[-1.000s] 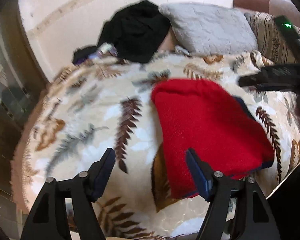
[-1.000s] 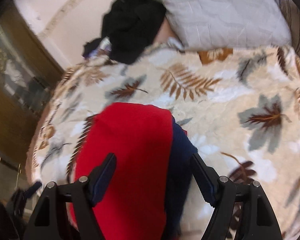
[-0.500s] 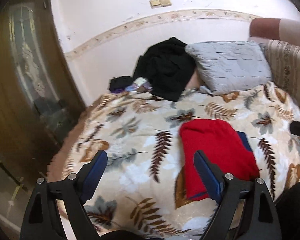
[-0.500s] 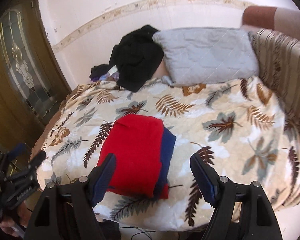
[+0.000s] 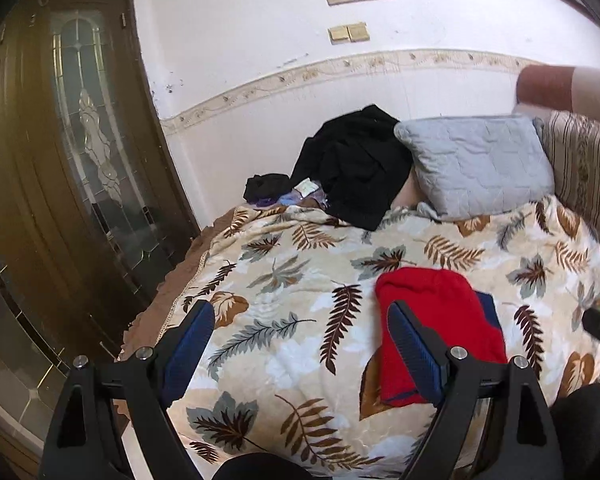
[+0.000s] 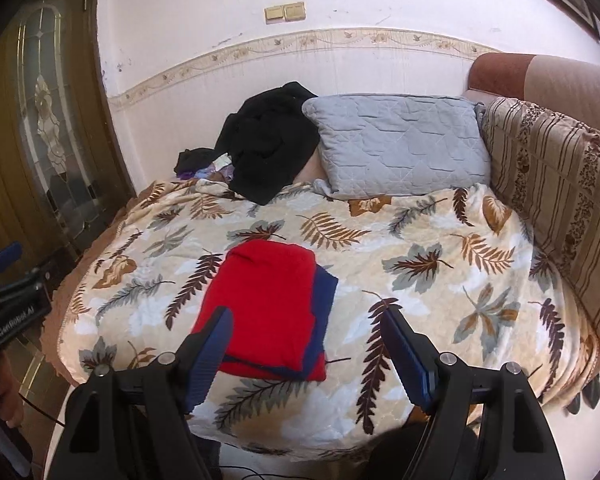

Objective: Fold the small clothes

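Folded red garment (image 6: pixel 270 304) on blanket (image 6: pixel 420 248), beyond open, empty right tongs (image 6: pixel 308 344)

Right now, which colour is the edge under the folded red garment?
Dark blue: a layer along the right side of the red garment, clearest in the right wrist view.

The left claw (image 5: pixel 300 340) is held up in the air and tipped a little downward. Its two blue pads (image 5: pixel 190 332) are spread wide apart, a bit wider than a moment before, and nothing is gripped between them. The right claw (image 6: pixel 308 344) is also held up and tipped downward. Its pads (image 6: pixel 214 338) are kept far apart too, and nothing is pinched. A hand (image 6: pixel 10 384) is seen under the left claw's handle.
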